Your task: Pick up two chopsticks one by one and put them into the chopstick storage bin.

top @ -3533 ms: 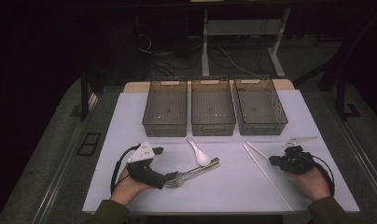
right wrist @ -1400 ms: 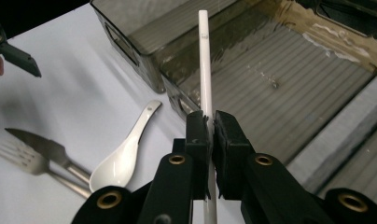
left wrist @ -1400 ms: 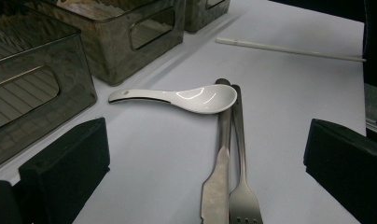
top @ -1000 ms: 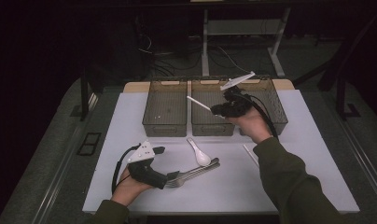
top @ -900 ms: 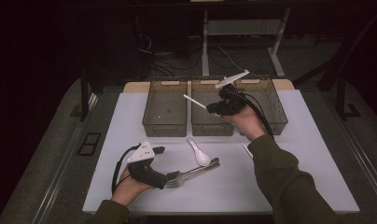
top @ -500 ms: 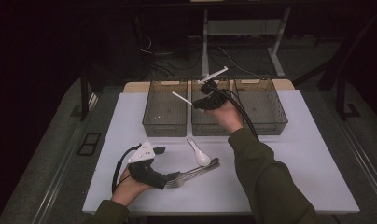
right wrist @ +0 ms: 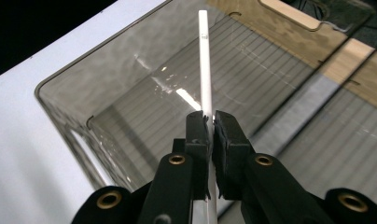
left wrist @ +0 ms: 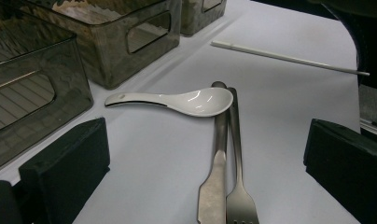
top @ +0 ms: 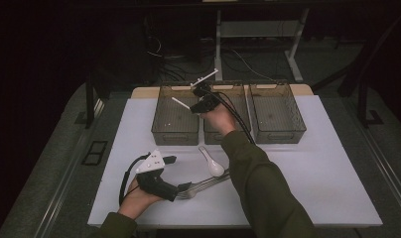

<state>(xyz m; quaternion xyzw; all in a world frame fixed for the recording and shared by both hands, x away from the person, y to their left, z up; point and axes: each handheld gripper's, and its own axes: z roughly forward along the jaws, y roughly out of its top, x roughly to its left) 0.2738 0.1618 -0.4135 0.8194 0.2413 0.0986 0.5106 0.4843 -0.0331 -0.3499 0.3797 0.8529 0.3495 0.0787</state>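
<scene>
The chopstick (right wrist: 203, 56) was held across the closed jaws of the right gripper (top: 202, 97), clamped near its middle, so that its long axis ran from about 7 o'clock to 1 o'clock in the high view, one end low over the left bin (top: 174, 115) and the other raised past the far rim. In the right gripper view it was seen running straight up from the pads toward 12 o'clock, with the floor of that bin directly beneath it. The release, it was judged, would turn on this: the stick lay roughly along the bin's length, so little turning would be needed before it was lowered and let go.

The table (top: 312, 168) was covered by a white sheet. Three smoked bins were set in a row at its 12 o'clock edge; the left one, the middle bin (top: 223, 136) and the right bin (top: 277, 113) appeared empty, though the middle one was partly hidden by the hand.

The left gripper (top: 165, 174) was rested on the table at about 7 o'clock, its jaws spread wide and closed on nothing. Just ahead of them a fork (left wrist: 240, 196) and a knife (left wrist: 213, 186) were laid side by side, touching, handles pointing away. A white spoon (left wrist: 177, 100) was laid across the handle tips, its bowl resting on them. A second chopstick (left wrist: 289, 58) was left lying flat farther off, at 1 o'clock in the left gripper view, well apart from the cutlery.
</scene>
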